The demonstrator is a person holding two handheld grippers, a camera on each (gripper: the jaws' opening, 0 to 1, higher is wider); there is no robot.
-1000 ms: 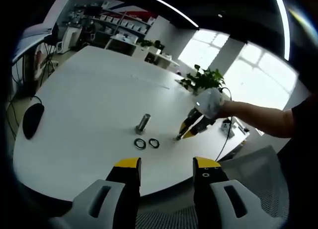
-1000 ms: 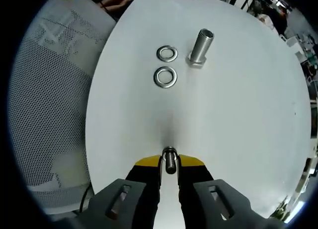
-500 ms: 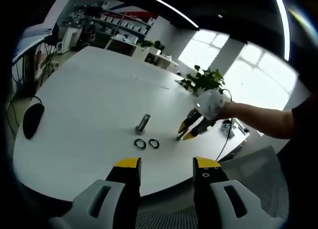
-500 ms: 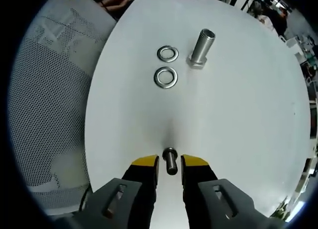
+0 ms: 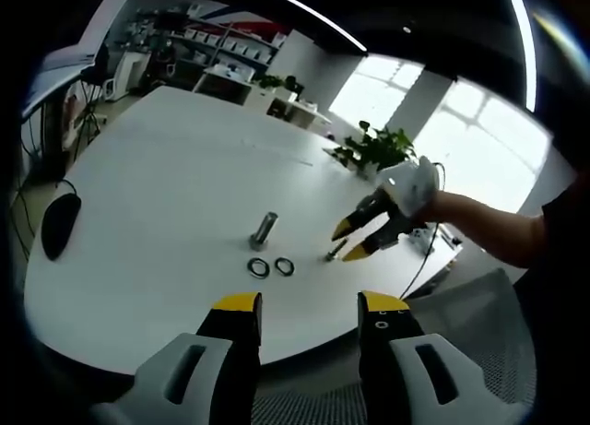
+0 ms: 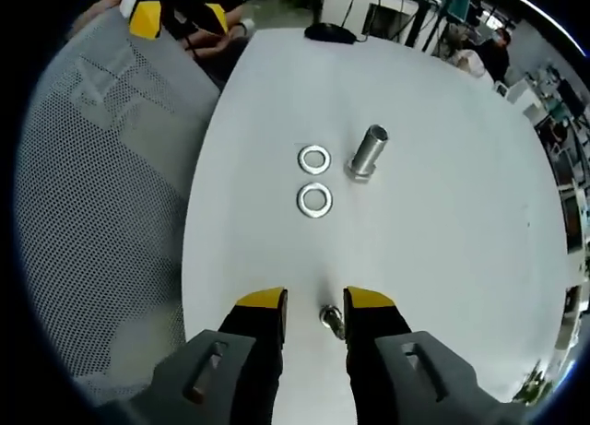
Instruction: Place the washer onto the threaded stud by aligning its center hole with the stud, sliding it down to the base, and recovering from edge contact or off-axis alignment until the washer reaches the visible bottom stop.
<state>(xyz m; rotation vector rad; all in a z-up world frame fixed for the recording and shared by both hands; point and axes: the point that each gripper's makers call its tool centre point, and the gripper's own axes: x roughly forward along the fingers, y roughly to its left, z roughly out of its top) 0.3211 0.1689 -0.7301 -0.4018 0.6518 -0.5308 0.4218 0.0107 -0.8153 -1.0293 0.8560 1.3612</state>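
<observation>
A large threaded stud (image 5: pixel 265 230) (image 6: pixel 369 151) stands upright on the white table (image 5: pixel 166 176) (image 6: pixel 442 222). Two metal washers lie flat beside it, one nearer the stud (image 6: pixel 314 159) (image 5: pixel 259 267), the other (image 6: pixel 315 200) (image 5: pixel 285 266) next to it. A small bolt (image 6: pixel 332 320) (image 5: pixel 334 253) rests on the table between the jaws of my right gripper (image 6: pixel 315 303) (image 5: pixel 351 240), which is open and raised off it, untouched. My left gripper (image 5: pixel 309 305) is open and holds nothing, hovering off the table's near edge.
A dark computer mouse (image 5: pixel 57 224) (image 6: pixel 330 33) lies near one table edge. A potted plant (image 5: pixel 373 148) stands at the far side. A grey mesh chair (image 6: pixel 101 167) sits alongside the table. A gloved hand (image 5: pixel 410 185) holds the right gripper.
My right gripper has opened, letting go of the small bolt, and pulled up and back from it. The bolt stays on the table. The left gripper has not moved.
</observation>
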